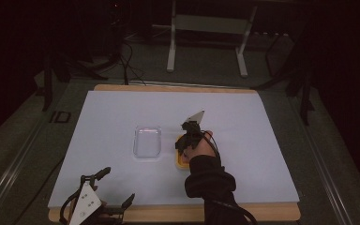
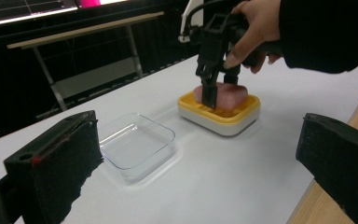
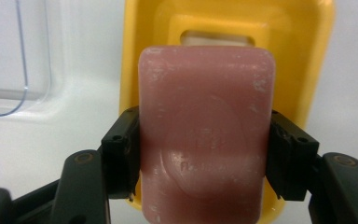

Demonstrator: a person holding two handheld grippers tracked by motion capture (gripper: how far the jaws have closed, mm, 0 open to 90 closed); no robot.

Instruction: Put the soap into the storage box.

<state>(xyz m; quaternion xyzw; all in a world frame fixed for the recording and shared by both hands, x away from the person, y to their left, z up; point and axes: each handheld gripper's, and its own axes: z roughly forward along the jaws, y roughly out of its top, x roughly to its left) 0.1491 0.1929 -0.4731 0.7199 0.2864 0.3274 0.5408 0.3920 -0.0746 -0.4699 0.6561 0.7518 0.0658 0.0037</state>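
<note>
1. Over the yellow soap dish (image 3: 135, 56), the right gripper (image 3: 204, 158) clamps both jaws against the long sides of the pink soap bar (image 3: 205, 130)
2. Seen from the left gripper view, the bar sits on or barely above the dish ribs; which one I cannot tell
3. Just beside the dish stands a clear tray (image 2: 137, 144), holding nothing
4. Near the table's front edge, the left gripper (image 1: 110, 190) rests idle, jaws wide
5. Grasp looks done; the transfer remains

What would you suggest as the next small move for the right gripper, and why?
Probably ease the jaws open. The right gripper is shut on the pink soap bar, which seems to sit in the yellow soap dish, so letting go would leave it there.
</note>
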